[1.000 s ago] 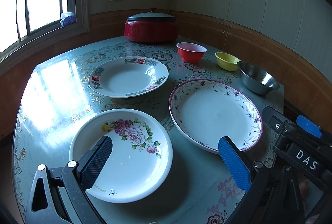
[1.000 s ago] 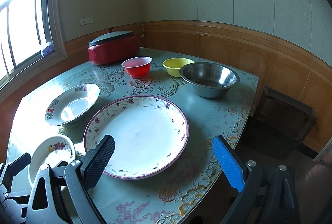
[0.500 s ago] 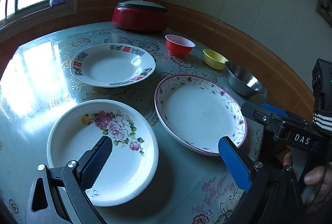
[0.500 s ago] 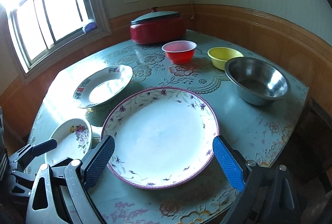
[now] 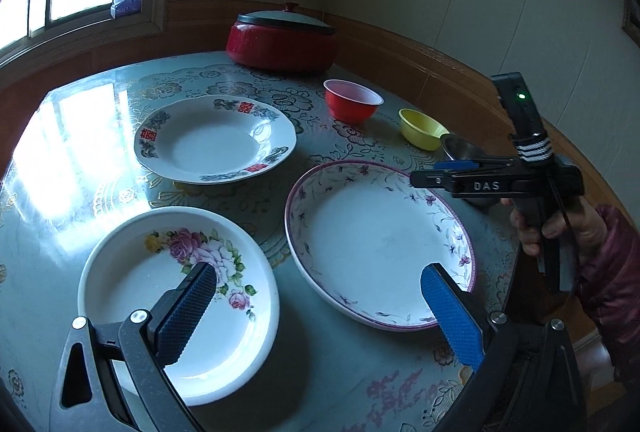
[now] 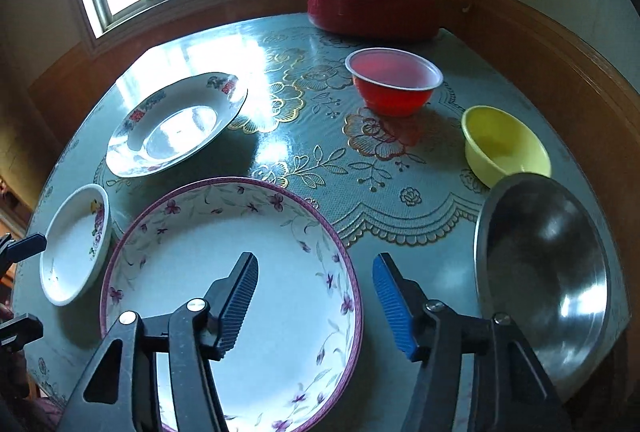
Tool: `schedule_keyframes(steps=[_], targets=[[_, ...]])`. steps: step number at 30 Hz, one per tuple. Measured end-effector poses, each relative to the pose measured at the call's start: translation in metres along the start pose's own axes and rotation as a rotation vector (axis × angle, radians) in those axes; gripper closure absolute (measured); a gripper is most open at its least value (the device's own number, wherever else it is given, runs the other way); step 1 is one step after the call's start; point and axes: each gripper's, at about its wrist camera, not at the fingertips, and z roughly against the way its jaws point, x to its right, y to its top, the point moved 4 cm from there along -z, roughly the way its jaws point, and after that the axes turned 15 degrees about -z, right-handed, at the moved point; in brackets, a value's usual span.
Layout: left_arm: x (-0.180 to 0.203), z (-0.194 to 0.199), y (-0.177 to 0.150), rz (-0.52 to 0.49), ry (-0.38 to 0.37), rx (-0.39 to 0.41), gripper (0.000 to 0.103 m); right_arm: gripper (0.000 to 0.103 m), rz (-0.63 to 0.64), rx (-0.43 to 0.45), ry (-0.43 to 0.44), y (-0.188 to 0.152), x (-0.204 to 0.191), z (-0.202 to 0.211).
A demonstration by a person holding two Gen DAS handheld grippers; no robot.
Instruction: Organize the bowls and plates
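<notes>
A large purple-rimmed plate (image 5: 376,244) (image 6: 224,272) lies at the near right of the table. A rose-patterned plate (image 5: 160,292) (image 6: 76,240) lies near left, and a red-character plate (image 5: 216,140) (image 6: 176,124) lies behind. A red bowl (image 5: 352,100) (image 6: 394,82), a yellow bowl (image 5: 422,128) (image 6: 504,148) and a steel bowl (image 6: 540,268) stand to the right. My left gripper (image 5: 320,312) is open above the gap between the two near plates. My right gripper (image 6: 316,296) is open, its fingers straddling the purple plate's right rim; it also shows in the left wrist view (image 5: 460,172).
A red covered pot (image 5: 282,40) (image 6: 372,6) stands at the table's far edge by the wall. A window is at the left. The floral tablecloth (image 6: 320,160) covers the round table, whose edge runs close beside the steel bowl.
My right gripper has moved forward and down over the purple plate's right rim, and its fingers have narrowed. My left gripper has shifted slightly, staying open.
</notes>
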Motion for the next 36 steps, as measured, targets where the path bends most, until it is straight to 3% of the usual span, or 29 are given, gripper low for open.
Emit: schedule_keyframes(steps=[5, 11, 16, 21, 29, 32, 34, 36], targets=[[0.015, -0.012, -0.006, 0.03, 0.023, -0.066, 0.0, 0.058, 0.133, -0.078, 0.034, 0.013, -0.008, -0.03], [0.02, -0.01, -0.022, 0.143, 0.128, -0.107, 0.002, 0.068, 0.242, -0.151, 0.097, 0.019, -0.015, -0.055], [0.026, -0.01, -0.036, 0.236, 0.171, -0.129, 0.028, 0.069, 0.317, -0.158, 0.138, 0.019, -0.018, -0.056], [0.039, -0.024, -0.042, 0.294, 0.144, -0.153, 0.055, 0.072, 0.362, -0.158, 0.151, 0.015, -0.016, -0.052], [0.047, -0.045, -0.031, 0.347, 0.106, -0.134, 0.057, 0.077, 0.365, -0.169, 0.177, 0.006, -0.005, -0.044], [0.045, -0.05, -0.028, 0.34, 0.163, -0.144, 0.063, 0.077, 0.335, -0.176, 0.182, 0.005, 0.004, -0.041], [0.041, -0.054, -0.027, 0.347, 0.198, -0.155, 0.074, 0.077, 0.294, -0.19, 0.195, 0.004, 0.013, -0.04], [0.04, -0.058, -0.024, 0.342, 0.224, -0.163, 0.077, 0.077, 0.26, -0.197, 0.206, 0.004, 0.021, -0.038]])
